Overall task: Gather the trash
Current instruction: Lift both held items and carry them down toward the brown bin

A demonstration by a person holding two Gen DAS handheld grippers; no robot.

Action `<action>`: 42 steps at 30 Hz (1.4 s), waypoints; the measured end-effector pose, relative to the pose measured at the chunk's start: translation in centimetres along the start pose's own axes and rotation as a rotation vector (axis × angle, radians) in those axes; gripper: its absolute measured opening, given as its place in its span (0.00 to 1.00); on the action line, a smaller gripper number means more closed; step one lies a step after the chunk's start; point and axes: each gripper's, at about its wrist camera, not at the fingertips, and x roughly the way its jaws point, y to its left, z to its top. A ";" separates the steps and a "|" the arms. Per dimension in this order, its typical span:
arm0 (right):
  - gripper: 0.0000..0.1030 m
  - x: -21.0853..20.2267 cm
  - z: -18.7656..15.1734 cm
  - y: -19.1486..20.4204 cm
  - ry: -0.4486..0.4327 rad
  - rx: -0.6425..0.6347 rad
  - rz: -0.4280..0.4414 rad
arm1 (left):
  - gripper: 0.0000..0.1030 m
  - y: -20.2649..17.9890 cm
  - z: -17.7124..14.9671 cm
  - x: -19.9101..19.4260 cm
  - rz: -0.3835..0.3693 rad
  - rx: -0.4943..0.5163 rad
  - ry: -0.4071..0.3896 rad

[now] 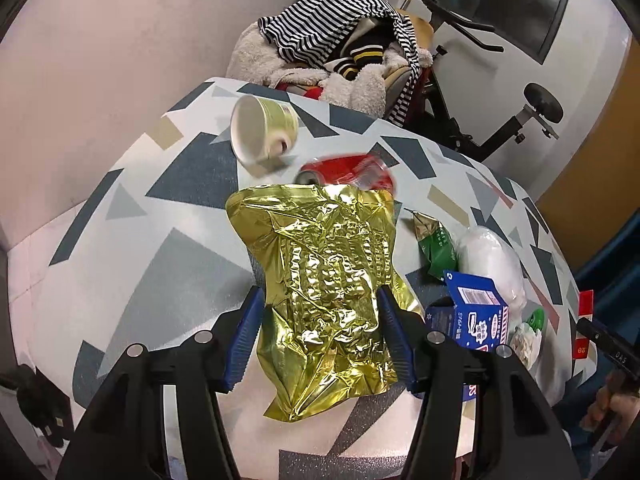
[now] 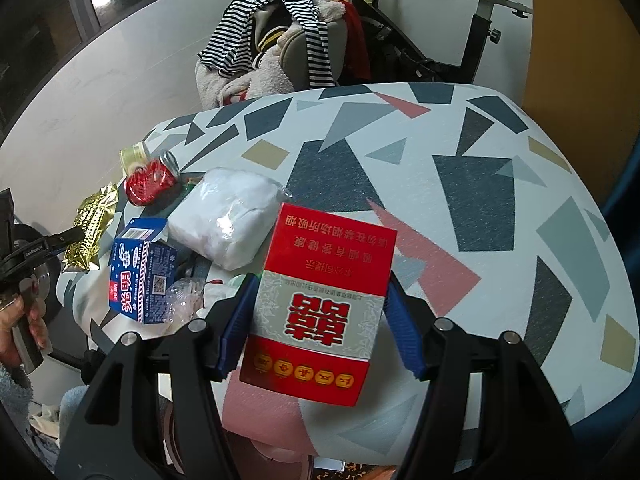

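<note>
A crinkled gold foil bag hangs over the patterned tablecloth, and my left gripper is shut on its lower half with both blue pads pressed into the foil. My right gripper is shut on a red and silver cigarette box, held above the tablecloth. The right wrist view also shows the gold foil bag at far left, in the other gripper's fingers. Loose on the table lie a tipped paper cup, a crushed red can, a green packet, a blue carton and a white plastic bag.
Behind the table stands a chair piled with striped and fleecy clothes, with an exercise bike to its right. A person's hand grips the left tool's handle at the table's left edge. Crumpled clear plastic lies beside the blue carton.
</note>
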 end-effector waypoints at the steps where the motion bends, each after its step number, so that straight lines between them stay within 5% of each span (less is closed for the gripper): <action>1: 0.61 0.0 0.0 0.1 0.001 -0.002 0.001 | 0.55 0.0 -0.1 0.0 -0.002 0.000 0.000; 20: 0.61 -1.0 -1.5 1.6 -0.012 -0.012 0.046 | 0.55 -1.9 -3.2 -4.1 -0.098 0.053 -0.052; 31: 0.61 -4.6 -7.3 3.6 -0.075 -0.057 0.096 | 0.55 -7.2 -14.0 -8.5 -0.233 0.266 -0.067; 42: 0.61 -4.3 -15.1 4.1 -0.025 -0.031 0.146 | 0.55 -9.9 -23.2 -4.2 -0.235 0.468 0.085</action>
